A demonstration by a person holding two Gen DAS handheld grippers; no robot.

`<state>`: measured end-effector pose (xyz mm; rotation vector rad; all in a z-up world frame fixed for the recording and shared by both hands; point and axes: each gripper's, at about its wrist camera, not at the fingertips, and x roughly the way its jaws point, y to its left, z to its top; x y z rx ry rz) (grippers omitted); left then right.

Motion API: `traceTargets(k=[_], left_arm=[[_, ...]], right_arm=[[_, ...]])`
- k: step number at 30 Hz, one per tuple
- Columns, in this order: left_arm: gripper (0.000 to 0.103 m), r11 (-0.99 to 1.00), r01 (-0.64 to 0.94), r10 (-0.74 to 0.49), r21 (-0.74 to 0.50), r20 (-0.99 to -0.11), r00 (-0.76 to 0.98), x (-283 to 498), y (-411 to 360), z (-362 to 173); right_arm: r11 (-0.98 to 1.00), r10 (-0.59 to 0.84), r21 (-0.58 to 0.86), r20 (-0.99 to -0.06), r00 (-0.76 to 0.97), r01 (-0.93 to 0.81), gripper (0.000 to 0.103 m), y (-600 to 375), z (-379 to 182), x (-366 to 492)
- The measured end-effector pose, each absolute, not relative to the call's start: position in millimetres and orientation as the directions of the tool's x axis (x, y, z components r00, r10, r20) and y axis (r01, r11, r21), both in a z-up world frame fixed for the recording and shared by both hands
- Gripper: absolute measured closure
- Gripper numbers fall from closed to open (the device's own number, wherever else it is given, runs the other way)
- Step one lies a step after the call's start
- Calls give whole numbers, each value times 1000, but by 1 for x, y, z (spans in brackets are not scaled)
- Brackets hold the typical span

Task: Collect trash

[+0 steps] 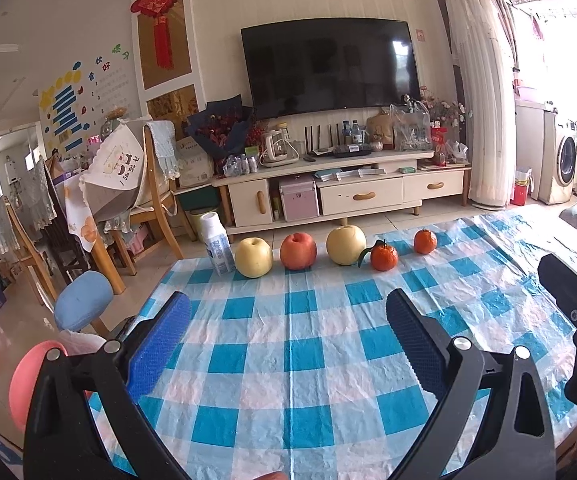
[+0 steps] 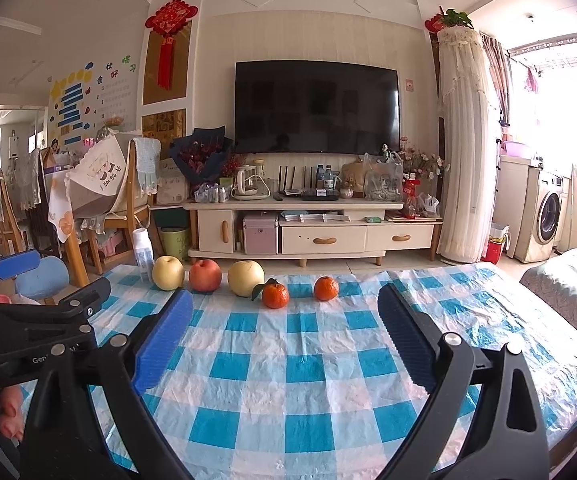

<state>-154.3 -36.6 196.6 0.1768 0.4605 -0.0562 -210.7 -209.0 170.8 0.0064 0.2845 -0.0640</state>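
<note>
White bottle (image 1: 218, 245) stands upright, long axis vertical, at the table's far left corner, just beside a yellow apple (image 1: 253, 257); label print too blurred to read. Red apple (image 1: 298, 251), second yellow apple (image 1: 345, 246) and two tangerines (image 1: 384, 255) continue the row rightward along the far edge. Checked tablecloth (image 1: 288, 360) lies bare between row and grippers. Left gripper (image 1: 288, 312) fingers spread wide, empty. Right gripper (image 2: 284, 308) likewise spread, empty. Both hover low over the near cloth.

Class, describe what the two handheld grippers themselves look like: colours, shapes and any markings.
Both match: the left gripper and the right gripper each have black angular arms joined by round silver bolts, ending in flat blue ribbed fingers. Partly hidden white lettering marks the left gripper's black body in the right wrist view. No cables or sleeves show.
</note>
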Motion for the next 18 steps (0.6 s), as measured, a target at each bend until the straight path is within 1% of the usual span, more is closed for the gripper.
traceTargets(k=[11,18], left_arm=[[6,981,114,-16,160,-513,859,-117,-38,142],[6,975,143,-26,167,-560,828,-93,-48,103]], right_arm=[[998,-55,-20,-383,922,51,9,-207,136,-175],[997,-76,-8,-464,883,82,9,-223,108,-142]])
